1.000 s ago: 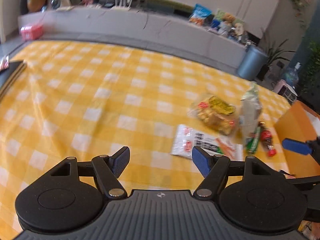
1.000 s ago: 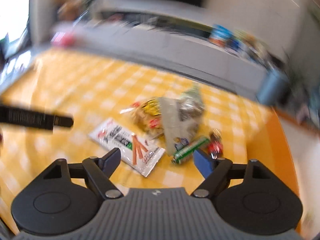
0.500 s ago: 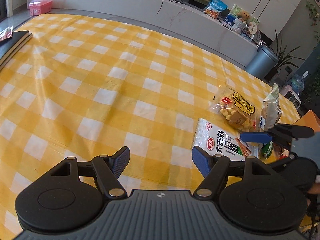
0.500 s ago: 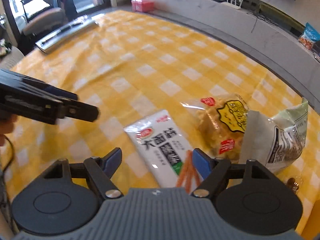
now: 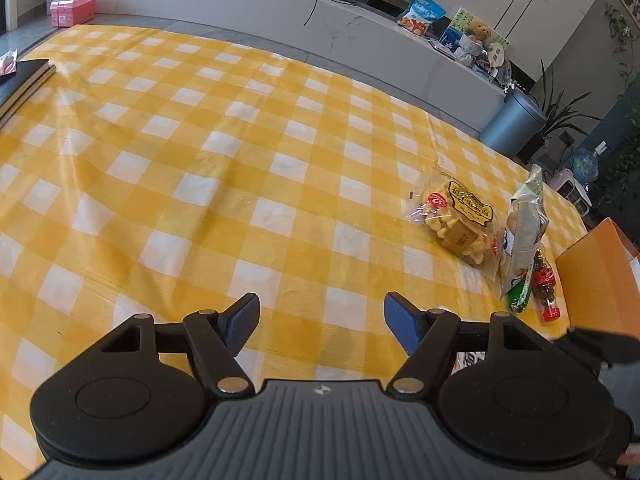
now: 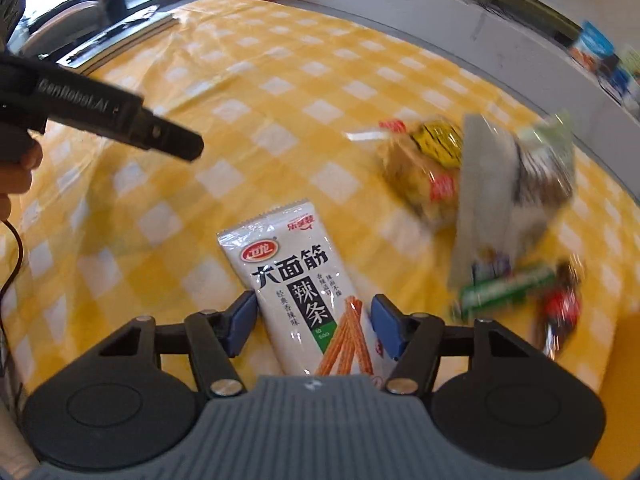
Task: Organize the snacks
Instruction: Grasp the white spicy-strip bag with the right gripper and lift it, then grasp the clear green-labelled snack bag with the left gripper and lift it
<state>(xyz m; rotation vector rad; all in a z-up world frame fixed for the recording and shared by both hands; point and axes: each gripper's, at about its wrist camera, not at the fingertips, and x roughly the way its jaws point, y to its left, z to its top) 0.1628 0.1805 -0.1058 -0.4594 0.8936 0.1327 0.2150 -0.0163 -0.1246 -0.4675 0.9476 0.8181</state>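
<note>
A white spicy-strip packet (image 6: 304,288) lies flat on the yellow checked tablecloth (image 6: 280,92). My right gripper (image 6: 313,322) is open and low over the cloth, with the packet's near end between its fingers. A clear yellow biscuit bag (image 5: 456,220) (image 6: 424,168), a grey-green bag (image 5: 524,232) (image 6: 516,192), a green stick pack (image 5: 520,296) (image 6: 508,286) and a small cola-bottle candy (image 5: 546,284) (image 6: 560,312) lie at the right. My left gripper (image 5: 321,326) is open and empty above bare cloth, left of the snacks.
An orange box (image 5: 596,280) stands at the table's right edge. Dark notebooks (image 5: 20,80) lie at the far left. A pink box (image 5: 72,8) and more snack bags (image 5: 424,14) sit on the grey ledge behind. The left gripper's finger (image 6: 120,116) crosses the right wrist view.
My right gripper has come down and forward so the white packet now lies between its fingers. My left gripper has drawn back to the left, and the white packet is almost out of its view.
</note>
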